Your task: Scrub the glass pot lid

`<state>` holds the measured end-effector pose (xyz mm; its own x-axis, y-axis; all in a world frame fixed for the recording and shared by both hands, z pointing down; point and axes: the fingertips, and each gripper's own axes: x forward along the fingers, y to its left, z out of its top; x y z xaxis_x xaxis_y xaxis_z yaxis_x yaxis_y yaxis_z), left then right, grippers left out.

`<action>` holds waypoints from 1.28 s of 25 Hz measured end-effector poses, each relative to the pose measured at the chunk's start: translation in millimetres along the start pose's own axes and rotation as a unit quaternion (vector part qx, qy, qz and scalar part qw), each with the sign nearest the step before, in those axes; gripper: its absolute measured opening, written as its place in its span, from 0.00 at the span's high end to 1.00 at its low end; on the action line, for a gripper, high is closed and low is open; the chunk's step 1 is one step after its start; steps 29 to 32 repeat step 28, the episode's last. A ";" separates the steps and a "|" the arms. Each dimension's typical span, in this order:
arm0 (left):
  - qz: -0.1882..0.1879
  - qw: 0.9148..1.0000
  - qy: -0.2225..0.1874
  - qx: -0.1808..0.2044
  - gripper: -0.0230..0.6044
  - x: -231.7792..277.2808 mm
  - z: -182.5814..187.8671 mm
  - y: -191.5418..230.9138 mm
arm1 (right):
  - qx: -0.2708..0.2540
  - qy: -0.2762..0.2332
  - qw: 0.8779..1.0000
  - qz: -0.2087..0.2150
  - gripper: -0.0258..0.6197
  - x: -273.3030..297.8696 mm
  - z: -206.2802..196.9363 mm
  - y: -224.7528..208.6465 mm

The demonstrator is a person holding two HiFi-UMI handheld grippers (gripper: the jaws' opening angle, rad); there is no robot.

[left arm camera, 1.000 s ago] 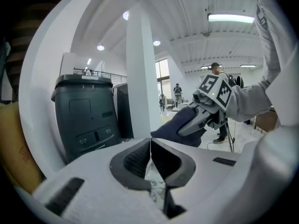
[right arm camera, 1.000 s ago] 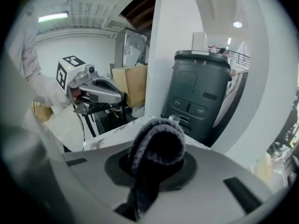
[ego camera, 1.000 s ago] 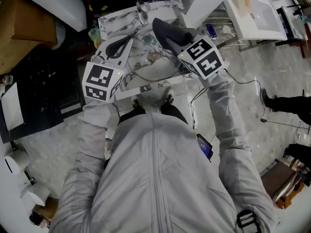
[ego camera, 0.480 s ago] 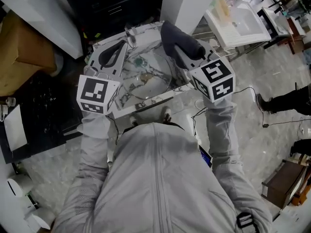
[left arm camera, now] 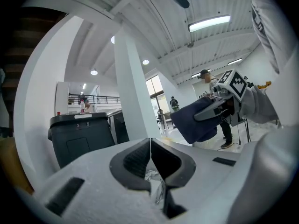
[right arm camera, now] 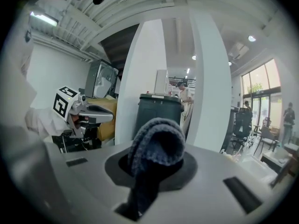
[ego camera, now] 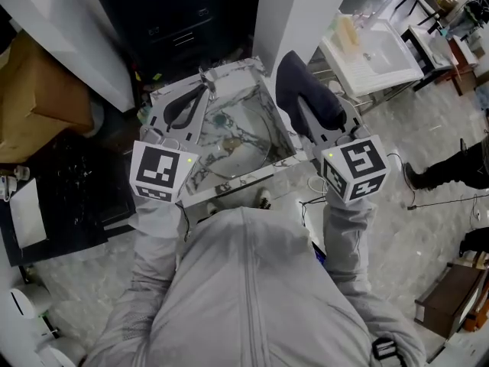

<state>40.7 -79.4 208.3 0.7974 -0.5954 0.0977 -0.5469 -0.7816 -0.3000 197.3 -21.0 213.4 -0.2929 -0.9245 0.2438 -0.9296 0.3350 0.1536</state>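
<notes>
Right tool (right arm camera: 157, 168) grips blue cloth (right arm camera: 156, 141); head view shows glass lid (ego camera: 231, 150)

Your marbled table (ego camera: 229, 180) stands before a white pillar (ego camera: 298, 6) with a dark bin (left arm camera: 81, 136) beside it, a brown cardboard box (ego camera: 42, 90) at your far left, a white table (ego camera: 374, 52) off to your right, and a bystander's legs (ego camera: 451, 167) on the pale floor (ego camera: 397, 205).
</notes>
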 end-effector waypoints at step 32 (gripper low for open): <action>-0.005 1.000 0.019 -0.010 0.92 12.9 -20.2 11.8 | 0.010 0.012 0.999 0.030 0.87 29.0 -11.4 8.4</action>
